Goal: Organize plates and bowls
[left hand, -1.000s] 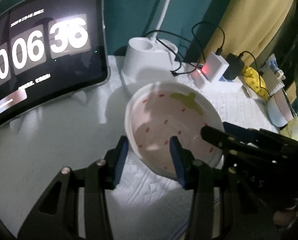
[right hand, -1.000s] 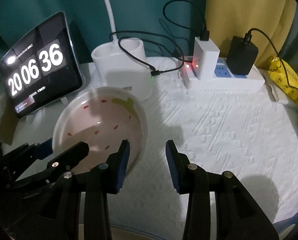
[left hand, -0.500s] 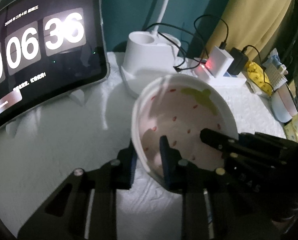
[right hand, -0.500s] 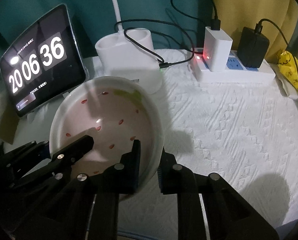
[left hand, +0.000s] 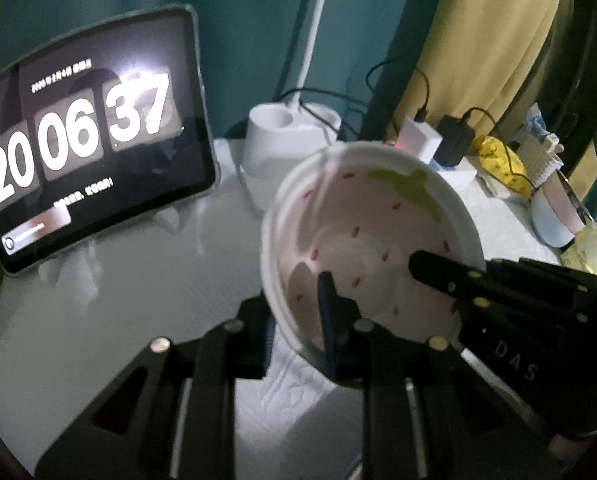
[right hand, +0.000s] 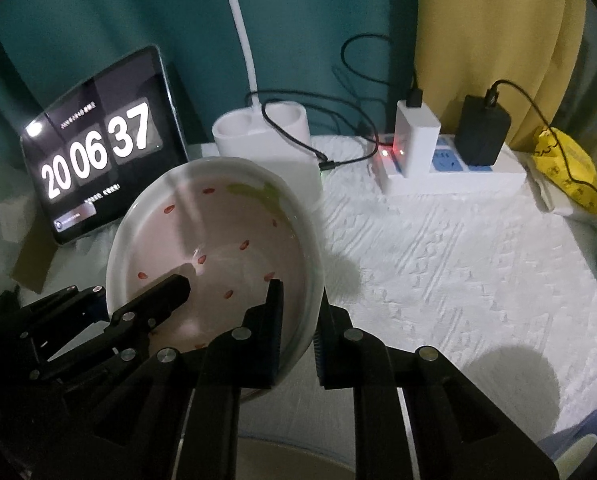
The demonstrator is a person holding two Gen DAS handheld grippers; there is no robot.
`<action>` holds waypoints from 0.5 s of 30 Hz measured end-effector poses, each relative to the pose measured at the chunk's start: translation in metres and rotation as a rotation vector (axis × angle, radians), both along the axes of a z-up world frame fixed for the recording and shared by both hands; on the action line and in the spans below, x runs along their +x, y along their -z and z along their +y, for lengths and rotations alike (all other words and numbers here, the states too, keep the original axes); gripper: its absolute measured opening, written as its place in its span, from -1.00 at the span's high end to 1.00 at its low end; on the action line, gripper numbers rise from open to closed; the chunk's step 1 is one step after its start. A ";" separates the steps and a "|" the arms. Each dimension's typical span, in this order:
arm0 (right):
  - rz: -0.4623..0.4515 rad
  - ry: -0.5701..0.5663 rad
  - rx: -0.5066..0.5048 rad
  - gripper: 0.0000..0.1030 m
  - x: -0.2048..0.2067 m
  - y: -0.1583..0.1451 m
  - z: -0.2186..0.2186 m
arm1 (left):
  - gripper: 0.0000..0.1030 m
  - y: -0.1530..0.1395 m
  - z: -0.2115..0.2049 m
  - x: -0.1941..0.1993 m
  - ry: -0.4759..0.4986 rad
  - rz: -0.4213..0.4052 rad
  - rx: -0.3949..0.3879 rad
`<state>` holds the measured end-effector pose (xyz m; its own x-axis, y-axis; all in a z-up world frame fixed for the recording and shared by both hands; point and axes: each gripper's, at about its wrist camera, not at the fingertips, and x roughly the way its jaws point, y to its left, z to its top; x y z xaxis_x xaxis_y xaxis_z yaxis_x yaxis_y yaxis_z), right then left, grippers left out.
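Centrally, the strawberry-patterned bowl (left hand: 372, 240) (right hand: 218, 256) sits tilted above the white textured cloth (right hand: 458, 264) on the worktop, pinched at two places on its rim. The left hand-held gripper (left hand: 298, 316) has its fingers nearly closed on the near-left rim, one blue-padded finger inside the bowl and the other outside. The right hand-held gripper (right hand: 298, 320) is clamped the same way on the bowl's right rim, one finger inside and one outside. Each gripper's dark fingers reach over the bowl in the other's view.

Just behind the bowl stands a white lamp base (right hand: 266, 136) (left hand: 286, 136) with a white stalk rising from it and black cables (right hand: 298, 136) trailing across it. To the left, a tablet (left hand: 90, 140) (right hand: 98, 148) leans upright showing 20 06 37. To the right of the lamp base lies a white power strip (right hand: 450, 172) carrying a white charger (right hand: 416, 132) with red lights beside it and a black adapter (right hand: 482, 132). Further right is a yellow packet (right hand: 566, 176) (left hand: 498, 160). At the far right edge in the left wrist view, a light blue bowl (left hand: 550, 220) holds something pink. Teal and yellow curtains hang behind.
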<state>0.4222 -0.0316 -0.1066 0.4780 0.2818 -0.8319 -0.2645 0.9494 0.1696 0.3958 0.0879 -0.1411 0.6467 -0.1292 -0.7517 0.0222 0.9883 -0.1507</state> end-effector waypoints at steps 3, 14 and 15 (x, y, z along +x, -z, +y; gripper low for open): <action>-0.011 0.002 0.008 0.72 -0.007 -0.007 -0.004 | 0.62 -0.009 -0.003 -0.006 0.001 -0.019 0.005; -0.061 0.016 0.039 0.72 -0.036 -0.039 -0.023 | 0.61 -0.040 -0.020 -0.037 0.016 -0.069 0.016; -0.066 0.017 0.040 0.72 -0.039 -0.041 -0.026 | 0.61 -0.042 -0.022 -0.039 0.018 -0.071 0.015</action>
<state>0.3835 -0.0571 -0.0651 0.5362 0.3056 -0.7868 -0.2598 0.9467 0.1906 0.3567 0.0657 -0.0987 0.6960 -0.1303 -0.7061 0.0505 0.9898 -0.1329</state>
